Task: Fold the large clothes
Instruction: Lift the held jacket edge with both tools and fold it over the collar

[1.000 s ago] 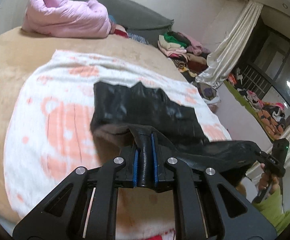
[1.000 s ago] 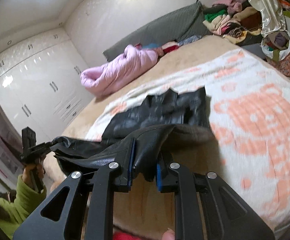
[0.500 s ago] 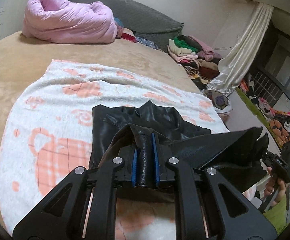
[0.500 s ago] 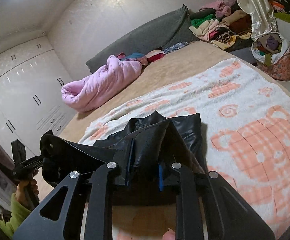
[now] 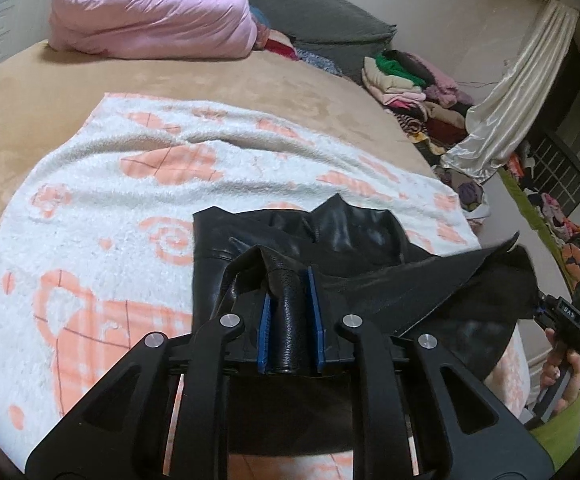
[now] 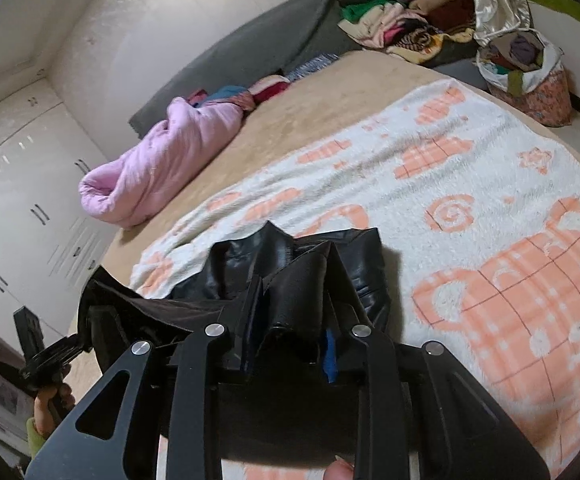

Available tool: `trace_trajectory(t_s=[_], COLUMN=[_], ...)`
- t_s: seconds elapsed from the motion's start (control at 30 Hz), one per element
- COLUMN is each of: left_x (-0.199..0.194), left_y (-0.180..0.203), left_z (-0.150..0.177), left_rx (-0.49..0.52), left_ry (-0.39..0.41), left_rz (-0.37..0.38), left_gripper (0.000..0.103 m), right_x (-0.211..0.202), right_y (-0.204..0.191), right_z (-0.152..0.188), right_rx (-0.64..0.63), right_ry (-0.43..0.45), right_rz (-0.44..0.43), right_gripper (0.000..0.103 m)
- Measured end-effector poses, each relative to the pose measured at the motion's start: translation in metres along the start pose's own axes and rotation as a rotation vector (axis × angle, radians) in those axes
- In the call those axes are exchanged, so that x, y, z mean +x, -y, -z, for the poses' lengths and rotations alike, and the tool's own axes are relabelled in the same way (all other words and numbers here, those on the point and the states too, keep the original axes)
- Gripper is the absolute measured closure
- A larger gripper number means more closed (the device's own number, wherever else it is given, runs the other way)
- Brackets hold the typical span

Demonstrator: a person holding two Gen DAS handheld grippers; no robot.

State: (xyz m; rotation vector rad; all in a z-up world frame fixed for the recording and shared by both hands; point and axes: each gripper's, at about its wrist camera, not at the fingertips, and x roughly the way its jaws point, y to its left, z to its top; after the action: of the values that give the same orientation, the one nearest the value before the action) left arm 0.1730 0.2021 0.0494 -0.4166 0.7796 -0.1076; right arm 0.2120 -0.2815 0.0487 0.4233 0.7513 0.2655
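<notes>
Black leather garment [image 5: 353,236]: folded over on the white-and-orange blanket [image 5: 130,200]
Left tongs [image 5: 290,316]: narrow, easing apart, leather fold between pads
Right tongs [image 6: 290,320]: opening, leather bunched between

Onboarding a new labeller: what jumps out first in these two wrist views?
The black leather garment, half folded on the white and orange blanket, its near edge bunched between the left gripper blue pads and in the right gripper, whose jaws have just been opening. Next, the pink quilt rolled at the far end of the bed, and the pile of clothes beside the curtain.
</notes>
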Motion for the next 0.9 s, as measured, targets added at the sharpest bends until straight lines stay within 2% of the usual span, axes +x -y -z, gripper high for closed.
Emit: trace_trajectory(t_s=[0.27, 0.37, 0.43, 0.47, 0.5, 0.67, 0.83, 0.9], left_x=[0.034, 0.043, 0.047, 0.048, 0.048, 0.038, 0.018, 0.022], left_y=[-0.010, -0.012, -0.014, -0.016, -0.017, -0.014, -0.015, -0.015], left_z=[-0.003, -0.004, -0.004, -0.005, -0.005, -0.012, -0.022, -0.023], left_rx=[-0.001, 0.010, 0.008, 0.000, -0.006, 0.011, 0.031, 0.064], left_ry=[-0.043, -0.052, -0.058, -0.059, -0.058, -0.008, 0.079, 0.069], left_rz=[-0.016, -0.015, -0.010, 0.005, 0.012, 0.051, -0.004, -0.063], left_gripper=[0.089, 0.088, 0.084, 0.080, 0.076, 0.058, 0.052, 0.041], right_x=[0.042, 0.051, 0.052, 0.051, 0.050, 0.041, 0.046, 0.056], right_y=[0.020, 0.026, 0.031, 0.033, 0.035, 0.044, 0.026, 0.016], right_z=[-0.008, -0.009, -0.009, -0.010, -0.011, -0.018, -0.020, -0.017], right_rx=[0.026, 0.028, 0.033, 0.036, 0.038, 0.028, -0.130, -0.215], right_ry=[-0.050, -0.058, -0.048, -0.040, -0.032, -0.001, -0.001, -0.020], right_rz=[0.037, 0.037, 0.023, 0.026, 0.036, 0.043, 0.136, 0.184], right_gripper=[0.078, 0.070, 0.061, 0.047, 0.041, 0.039, 0.039, 0.039])
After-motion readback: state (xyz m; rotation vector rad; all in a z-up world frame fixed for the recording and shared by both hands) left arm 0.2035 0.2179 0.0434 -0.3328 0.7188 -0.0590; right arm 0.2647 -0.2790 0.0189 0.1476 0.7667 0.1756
